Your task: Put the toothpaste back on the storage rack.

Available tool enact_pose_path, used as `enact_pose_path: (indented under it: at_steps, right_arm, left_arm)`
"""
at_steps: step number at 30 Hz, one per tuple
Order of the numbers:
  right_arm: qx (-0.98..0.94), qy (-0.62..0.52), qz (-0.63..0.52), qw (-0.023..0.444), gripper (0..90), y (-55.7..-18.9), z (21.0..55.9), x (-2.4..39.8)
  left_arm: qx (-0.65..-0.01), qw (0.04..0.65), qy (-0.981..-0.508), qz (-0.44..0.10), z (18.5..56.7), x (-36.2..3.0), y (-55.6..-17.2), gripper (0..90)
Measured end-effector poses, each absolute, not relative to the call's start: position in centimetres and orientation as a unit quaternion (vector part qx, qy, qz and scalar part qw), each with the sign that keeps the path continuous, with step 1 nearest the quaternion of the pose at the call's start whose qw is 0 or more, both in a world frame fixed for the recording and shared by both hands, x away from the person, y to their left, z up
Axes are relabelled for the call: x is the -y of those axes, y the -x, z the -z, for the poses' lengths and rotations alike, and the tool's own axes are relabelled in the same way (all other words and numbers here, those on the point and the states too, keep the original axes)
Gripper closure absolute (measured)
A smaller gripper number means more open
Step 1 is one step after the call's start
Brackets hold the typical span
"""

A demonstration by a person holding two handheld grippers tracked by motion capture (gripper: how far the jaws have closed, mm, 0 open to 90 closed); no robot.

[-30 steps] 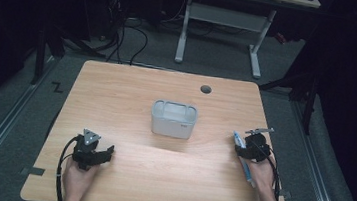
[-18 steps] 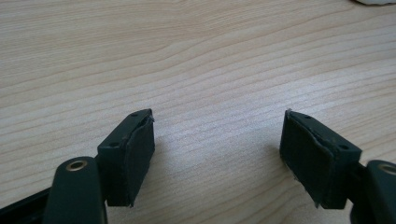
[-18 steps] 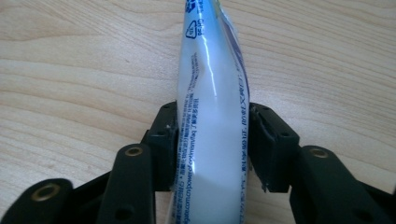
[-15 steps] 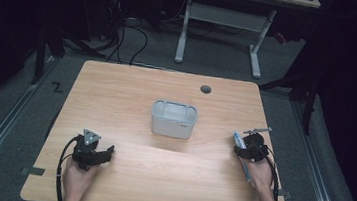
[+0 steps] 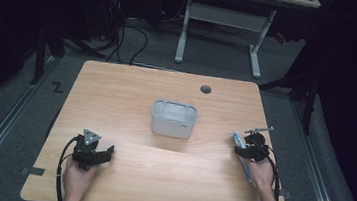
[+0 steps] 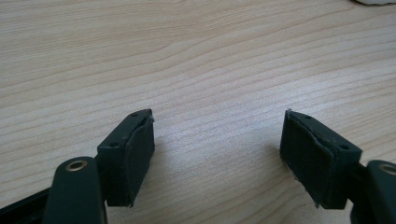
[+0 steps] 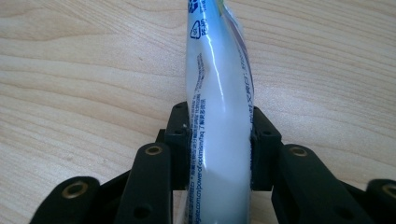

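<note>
A white and pale blue soft tube [image 7: 219,93] with small print lies along the wooden table [image 5: 132,90] near its right edge. My right gripper [image 7: 219,135] has just been closing and both pads now press on the tube's sides. From above, the tube [image 5: 241,152] runs lengthwise beside the right gripper [image 5: 249,149], which a hand holds. My left gripper [image 6: 217,140] rests low on the table at the front left, jaws wide apart with bare wood between them. The high view shows this left gripper [image 5: 103,154] held in the other hand.
A grey-white rectangular tub [image 5: 174,119] stands at the table's middle, well away from both grippers. A round cable hole [image 5: 206,89] sits at the back. A second desk's legs [image 5: 184,30] and cables stand on the floor beyond.
The right gripper's jaws have drawn together onto the tube. Neither hand has shifted, and the left gripper looks the same.
</note>
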State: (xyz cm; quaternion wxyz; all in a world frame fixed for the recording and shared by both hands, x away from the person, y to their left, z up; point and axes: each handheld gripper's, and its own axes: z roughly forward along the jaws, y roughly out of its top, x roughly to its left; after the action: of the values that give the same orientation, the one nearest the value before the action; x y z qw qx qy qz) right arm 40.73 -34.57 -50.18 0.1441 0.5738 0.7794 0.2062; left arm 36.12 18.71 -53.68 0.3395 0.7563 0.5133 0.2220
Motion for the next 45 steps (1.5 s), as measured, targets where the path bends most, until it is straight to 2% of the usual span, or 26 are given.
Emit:
enact_pose_path:
  at_steps: [13,45]
  right_arm:
    - [-0.781,-0.563,-0.232,0.138,68.6,-39.9,49.3,34.7]
    - [-0.777,-0.521,-0.311,0.166,69.1,-37.6,45.7,33.7]
  left_arm:
    - [-0.513,0.339,-0.756,-0.222,53.7,-18.7,-36.1,26.7]
    - [-0.513,0.339,-0.757,-0.222,53.7,-18.7,-36.1,26.4]
